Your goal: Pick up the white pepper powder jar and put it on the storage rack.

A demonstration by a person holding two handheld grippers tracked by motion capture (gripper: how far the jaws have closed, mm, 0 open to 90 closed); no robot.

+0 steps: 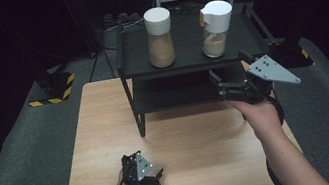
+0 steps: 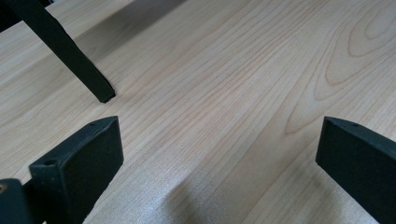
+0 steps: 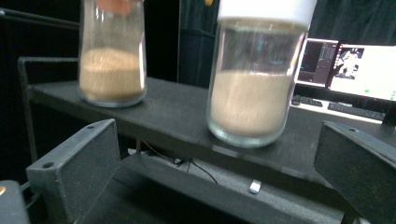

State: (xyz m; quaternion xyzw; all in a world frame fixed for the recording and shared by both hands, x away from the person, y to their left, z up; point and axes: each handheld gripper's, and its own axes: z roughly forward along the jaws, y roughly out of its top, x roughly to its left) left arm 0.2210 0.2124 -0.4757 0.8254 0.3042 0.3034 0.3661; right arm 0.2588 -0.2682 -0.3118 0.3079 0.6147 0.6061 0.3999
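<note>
High view: a wooden table (image 1: pixel 108 132) carries a black two-tier shelf (image 1: pixel 186 51) at its far side, and on the top tier stand two glass jars, each part-filled with a tan powder or grain. The left jar (image 1: pixel 160 37) has a plain white cap; the right jar (image 1: pixel 215 28) has a white cap with a small orange tab and stands near the shelf's right end.

The right gripper (image 1: pixel 225 90) is held up at the near right edge of the shelf, just below the top tier and nearest the right jar. In the right gripper view its jaws stand wide apart with nothing between them, and the plain-capped jar (image 3: pixel 252 88) sits ahead in the gap, the other jar (image 3: pixel 112 65) farther off.

The left gripper (image 1: pixel 154 178) rests low at the near edge of the table, released, its jaws spread over bare wood (image 2: pixel 224 93) beside a shelf leg (image 2: pixel 70 56).

The jar looks stiff, smooth and breakable, with a fair weight low down from its fill. I would take it across the glass body at fill height, squarely, and keep it upright.
</note>
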